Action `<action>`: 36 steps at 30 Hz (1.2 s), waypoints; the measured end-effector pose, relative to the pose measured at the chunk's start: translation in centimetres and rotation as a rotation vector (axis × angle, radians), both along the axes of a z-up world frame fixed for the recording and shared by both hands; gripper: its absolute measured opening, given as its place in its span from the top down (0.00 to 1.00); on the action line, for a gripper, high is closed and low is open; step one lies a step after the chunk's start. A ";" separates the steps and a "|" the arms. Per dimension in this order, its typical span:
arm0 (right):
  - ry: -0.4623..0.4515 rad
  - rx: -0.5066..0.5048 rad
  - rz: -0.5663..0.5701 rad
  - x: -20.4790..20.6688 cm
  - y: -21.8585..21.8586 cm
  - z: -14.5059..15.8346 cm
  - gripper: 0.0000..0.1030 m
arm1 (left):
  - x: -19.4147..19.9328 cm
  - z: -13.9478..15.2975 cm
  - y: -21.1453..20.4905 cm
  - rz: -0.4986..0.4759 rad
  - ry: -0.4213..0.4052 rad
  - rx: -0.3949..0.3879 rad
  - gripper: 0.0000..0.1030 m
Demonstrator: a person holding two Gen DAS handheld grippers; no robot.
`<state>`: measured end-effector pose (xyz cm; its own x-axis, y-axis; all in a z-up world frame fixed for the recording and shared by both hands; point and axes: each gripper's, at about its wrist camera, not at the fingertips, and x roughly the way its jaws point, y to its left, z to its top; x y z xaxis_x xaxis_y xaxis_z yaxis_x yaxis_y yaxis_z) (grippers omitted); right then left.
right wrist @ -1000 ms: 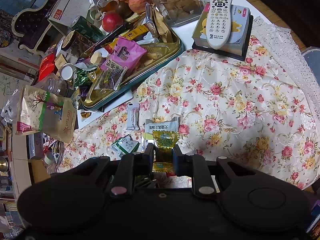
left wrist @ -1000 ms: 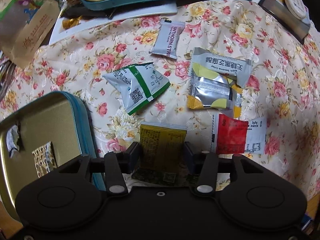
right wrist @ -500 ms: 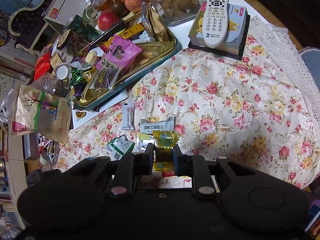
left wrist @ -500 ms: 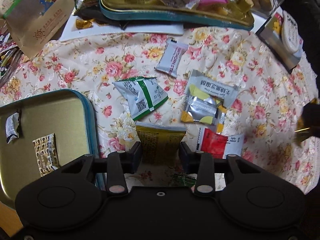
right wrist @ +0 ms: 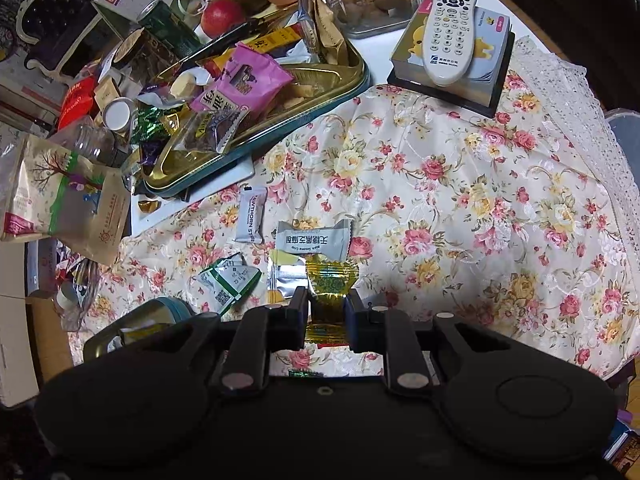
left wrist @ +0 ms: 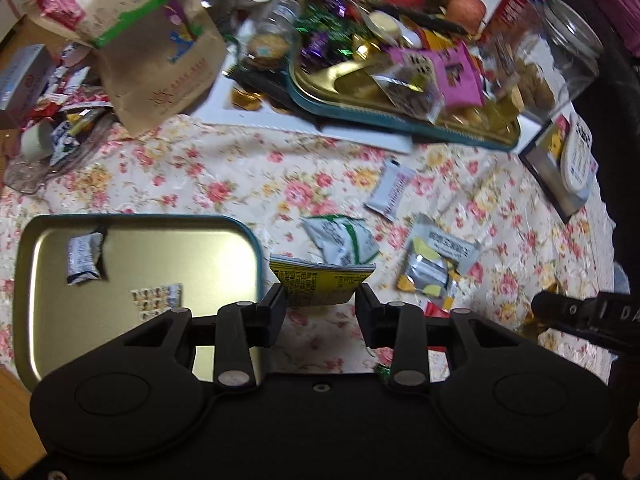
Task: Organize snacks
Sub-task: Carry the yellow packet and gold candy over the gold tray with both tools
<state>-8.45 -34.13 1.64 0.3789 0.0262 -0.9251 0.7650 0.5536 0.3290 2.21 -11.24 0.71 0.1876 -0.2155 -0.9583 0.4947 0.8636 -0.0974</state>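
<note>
My left gripper (left wrist: 320, 300) is shut on a yellow snack packet (left wrist: 320, 284), held above the floral cloth just right of a gold tin tray (left wrist: 36, 280) with a teal rim. The tray holds a small dark-and-white wrapper (left wrist: 83, 258) and a patterned packet (left wrist: 157, 298). My right gripper (right wrist: 326, 310) is shut on a gold candy wrapper (right wrist: 330, 280), held above the cloth. Loose on the cloth lie a green-and-white packet (left wrist: 344, 238), a white bar packet (left wrist: 389, 192), a grey sesame-crisp packet (left wrist: 444, 246) and a silver-yellow packet (left wrist: 428, 276).
A second gold tray (right wrist: 348, 68) full of snacks stands at the back. A brown paper bag (left wrist: 160, 48) lies at the back left. A remote (right wrist: 450, 32) rests on a book at the back right. A red packet (left wrist: 434, 310) shows by my left fingers.
My left gripper has lifted the yellow packet off the cloth and drawn back and left, toward the tin tray. My right gripper has stayed almost still with the gold wrapper.
</note>
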 end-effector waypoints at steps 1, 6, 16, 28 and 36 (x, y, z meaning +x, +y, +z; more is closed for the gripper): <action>0.003 -0.002 0.004 0.2 0.2 -0.1 0.80 | 0.3 0.3 0.5 0.012 -0.008 -0.002 0.55; 0.013 -0.015 0.040 1.4 1.5 -0.3 0.80 | 1.9 1.7 2.8 0.074 -0.062 0.004 0.55; 0.028 -0.033 0.151 5.5 6.1 -1.3 0.80 | 4.9 1.9 7.5 0.218 -0.074 0.050 0.55; -0.008 -0.022 0.294 10.6 12.6 -1.5 0.80 | 7.5 1.4 14.2 0.349 -0.044 0.107 0.55; -0.043 -0.013 0.384 13.1 17.3 -1.4 0.80 | 8.9 0.7 17.5 0.405 -0.012 0.149 0.55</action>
<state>4.65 -16.86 0.29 0.3825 0.1624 -0.9096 0.4872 0.8010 0.3479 11.08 6.30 1.41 0.2394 0.0184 -0.9707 0.1136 0.9924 0.0468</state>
